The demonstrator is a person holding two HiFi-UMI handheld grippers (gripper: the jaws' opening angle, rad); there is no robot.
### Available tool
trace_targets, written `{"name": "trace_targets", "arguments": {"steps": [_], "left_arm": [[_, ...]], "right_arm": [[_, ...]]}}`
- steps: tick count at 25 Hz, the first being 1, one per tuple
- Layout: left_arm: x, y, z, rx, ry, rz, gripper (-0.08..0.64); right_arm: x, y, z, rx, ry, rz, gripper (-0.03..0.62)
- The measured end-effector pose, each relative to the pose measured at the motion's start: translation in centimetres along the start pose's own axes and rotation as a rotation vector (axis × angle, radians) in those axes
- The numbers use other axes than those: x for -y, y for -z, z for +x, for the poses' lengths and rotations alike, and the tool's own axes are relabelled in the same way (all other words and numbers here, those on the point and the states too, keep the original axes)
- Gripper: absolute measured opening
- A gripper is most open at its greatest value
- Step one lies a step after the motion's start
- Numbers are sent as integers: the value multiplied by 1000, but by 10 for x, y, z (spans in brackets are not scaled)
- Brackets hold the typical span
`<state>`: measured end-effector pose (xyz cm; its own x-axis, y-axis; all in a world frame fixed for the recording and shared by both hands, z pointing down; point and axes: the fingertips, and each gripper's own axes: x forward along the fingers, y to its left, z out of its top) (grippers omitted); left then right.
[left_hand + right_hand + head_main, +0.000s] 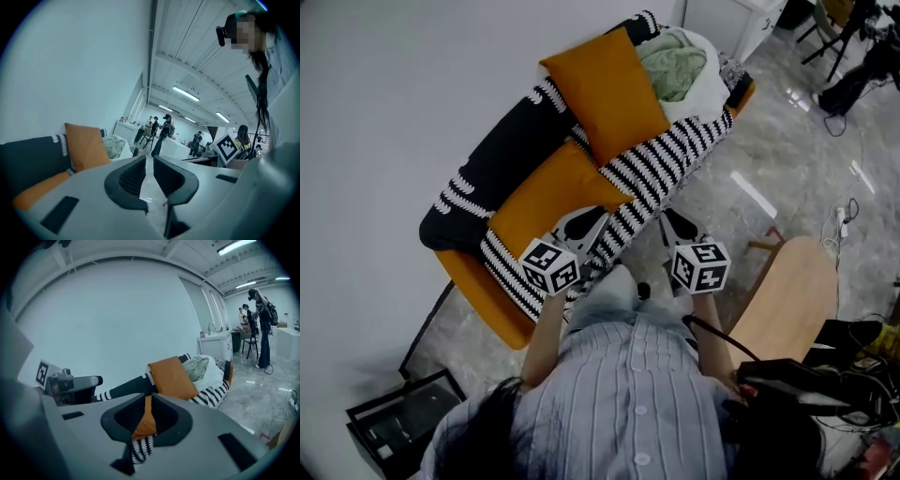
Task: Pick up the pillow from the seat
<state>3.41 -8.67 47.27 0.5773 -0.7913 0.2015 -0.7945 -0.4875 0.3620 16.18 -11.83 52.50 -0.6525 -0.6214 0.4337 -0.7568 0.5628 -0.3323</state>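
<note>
At the head view's bottom left, a dark box (398, 422) is cut by the frame edge. The sofa (473, 281) runs diagonally up to the right, and a striped throw (661, 164) hides most of its seat.

The left gripper (584, 223) is just over the sofa's near end. Its tips are hard to pick out against the stripes. In its own view its jaws are together, with only a slit between the tips and nothing in it (149, 161).

A flat orange cushion (548, 197) lies just beyond. Farther along the seat the pillow (605, 89) stands tilted against the backrest, well apart from both grippers. Its lower corner is hidden behind the gripper body in the left gripper view (84, 145).

A green blanket (675, 61) is bunched beside the pillow.

The right gripper (678, 225) is over the floor beside the sofa, jaws closed and empty (147, 401). The orange between its pads is the cushion behind them. The person's shirt covers both hands.
</note>
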Motion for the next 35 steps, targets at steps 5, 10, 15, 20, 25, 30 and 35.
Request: {"name": "trace_targets", "arguments": {"steps": [5, 10, 15, 20, 25, 30, 35], "left_arm": [[-45, -13, -2, 8, -44, 11, 41], [-104, -33, 32, 32, -92, 8, 43], [-164, -62, 70, 33, -121, 11, 43], [-224, -72, 97, 12, -147, -11, 45], [-282, -73, 118, -12, -166, -37, 64], [-322, -71, 132, -42, -165, -62, 64], [-347, -75, 142, -40, -180, -80, 80]], "right_arm": [[-8, -1, 23, -18, -11, -2, 52], [22, -25, 63, -32, -2, -41, 52], [50, -71, 115, -33, 4, -78, 52], [63, -109, 173, -50, -26, -126, 52], [75, -135, 233, -83, -56, -168, 52], [83, -158, 285, -116, -79, -211, 52], [92, -180, 323, -128, -81, -232, 52]]}}
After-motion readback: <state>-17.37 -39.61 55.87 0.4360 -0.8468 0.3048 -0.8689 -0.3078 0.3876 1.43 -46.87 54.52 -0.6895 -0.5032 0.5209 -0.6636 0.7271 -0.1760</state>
